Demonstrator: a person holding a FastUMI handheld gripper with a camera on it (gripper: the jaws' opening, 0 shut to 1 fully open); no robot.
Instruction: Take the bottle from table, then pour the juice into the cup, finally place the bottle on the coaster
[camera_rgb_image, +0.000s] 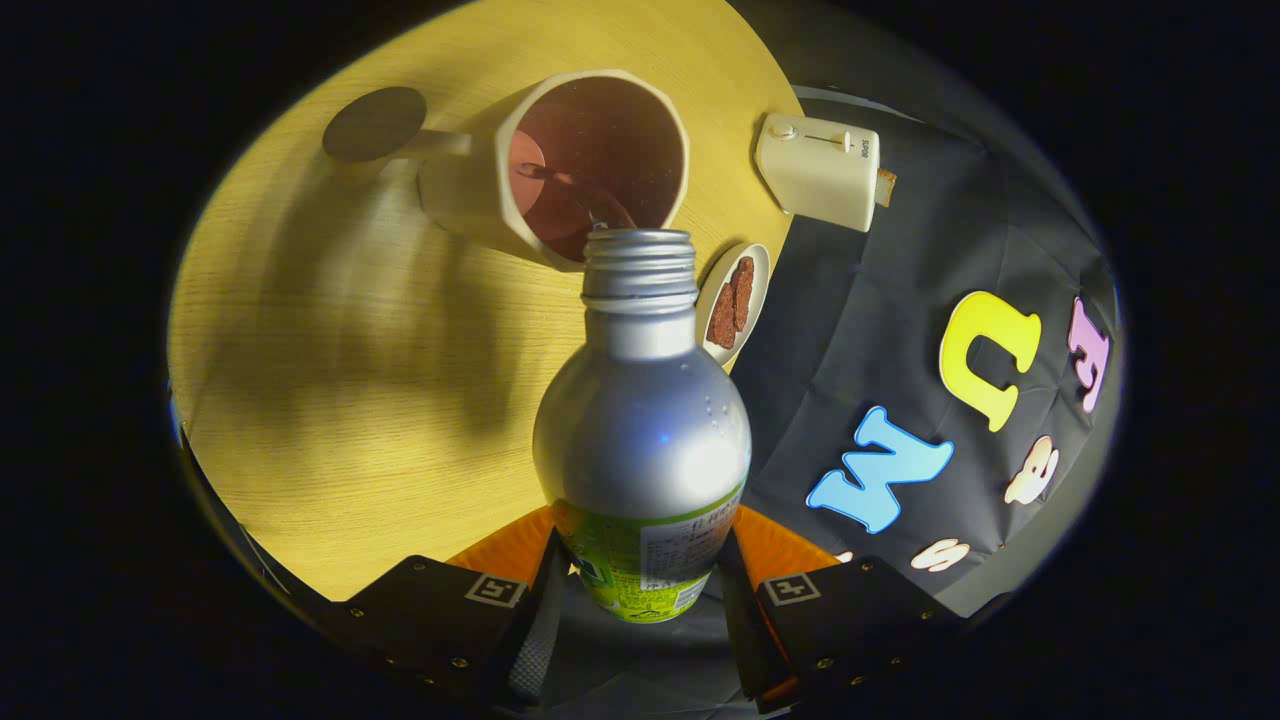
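Gripper (645, 575) jaws are clamping the bottle (640, 420) at its labelled lower body, one jaw pressing each side. The bottle is lying tilted forward from the jaws, its open threaded neck reaching to the near rim of the cup (590, 165) just beyond. A thin stream is leaving the mouth and running into the cup, which is already holding dark liquid.

Risks, as judged:
- The neck is sitting right at the cup's near rim. Any pull back toward the jaws is likely putting juice on the counter (340, 400) short of the cup.
- The grip is low on a smooth metal body; the bottle may be slipping or rotating between the jaws as its weight shifts.
- Pushing forward could be knocking the cup, whose handle is pointing away to the left.
- A small dish of snacks (735, 298) is lying just right of the neck; splashes could be reaching it.

The coaster (375, 123) is lying beyond the cup, to the left, unoccupied. A pale box with a slider (820, 170) is lying further right.
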